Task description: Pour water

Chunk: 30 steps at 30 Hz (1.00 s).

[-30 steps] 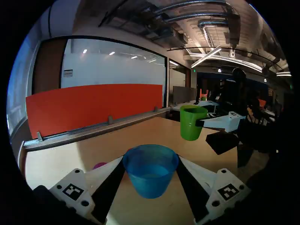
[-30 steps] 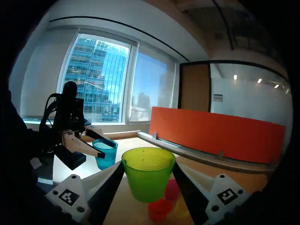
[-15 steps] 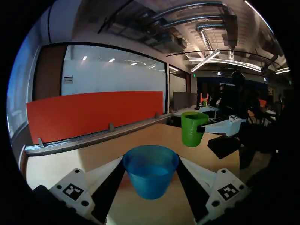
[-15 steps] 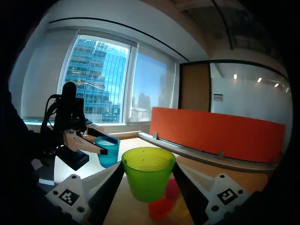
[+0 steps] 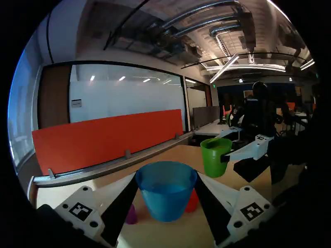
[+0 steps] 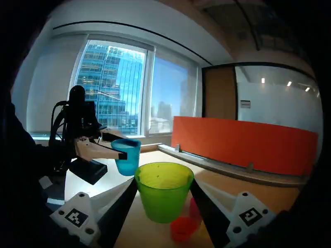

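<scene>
We see a pale wooden table [image 6: 240, 188] bounded at its far edge by a metal rail [image 5: 103, 167], with a long orange partition [image 5: 107, 138] standing upright just behind that rail. On the table sits a small red cup [image 6: 183, 228] and, just beside it, a pink one [image 6: 194, 206]. Behind the partition we see a glazed wall [image 5: 124, 97] and a brown wooden panel [image 5: 53, 99]. A large window [image 6: 124, 99] looks onto glass towers [image 6: 99, 82]. Overhead run bare metal pipes [image 5: 194, 18] and strip lights [image 5: 223, 68].

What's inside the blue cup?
Water, filling the lower part of the blue cup, shows through its see-through wall. The very bottom is hidden behind the tinted front wall.
</scene>
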Available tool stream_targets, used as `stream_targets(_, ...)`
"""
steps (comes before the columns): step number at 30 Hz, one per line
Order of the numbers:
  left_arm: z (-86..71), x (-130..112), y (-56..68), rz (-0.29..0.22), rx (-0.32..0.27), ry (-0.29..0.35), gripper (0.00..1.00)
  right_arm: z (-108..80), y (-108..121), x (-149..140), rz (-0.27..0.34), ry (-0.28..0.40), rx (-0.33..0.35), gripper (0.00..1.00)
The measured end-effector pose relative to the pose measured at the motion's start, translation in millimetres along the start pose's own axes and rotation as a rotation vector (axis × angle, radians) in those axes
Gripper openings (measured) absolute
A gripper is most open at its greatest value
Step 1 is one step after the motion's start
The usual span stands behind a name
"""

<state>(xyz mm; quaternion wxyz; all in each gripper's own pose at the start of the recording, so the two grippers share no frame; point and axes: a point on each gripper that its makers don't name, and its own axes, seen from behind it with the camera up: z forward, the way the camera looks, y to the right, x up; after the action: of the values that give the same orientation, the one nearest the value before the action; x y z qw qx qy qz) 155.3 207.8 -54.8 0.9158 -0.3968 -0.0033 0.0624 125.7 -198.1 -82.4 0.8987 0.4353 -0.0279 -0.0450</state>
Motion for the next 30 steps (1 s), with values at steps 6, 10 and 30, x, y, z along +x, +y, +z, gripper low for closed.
stream_targets(6, -0.6, 15.6, -1.2, 0.094, 0.018, 0.024, 0.89, 4.9, -9.1, -6.3, -0.004, -0.012, 0.031, 0.91)
stream_targets(10, -1.1, 27.1, 1.8, 0.143, 0.015, 0.039, 0.89, 9.1, -15.9, -14.1, -0.010, -0.031, 0.055, 0.91)
stream_targets(30, 0.9, 64.8, 9.9, 0.371, 0.034, 0.043, 0.89, 25.3, -45.9, -19.1, -0.003, -0.027, 0.133, 0.91)
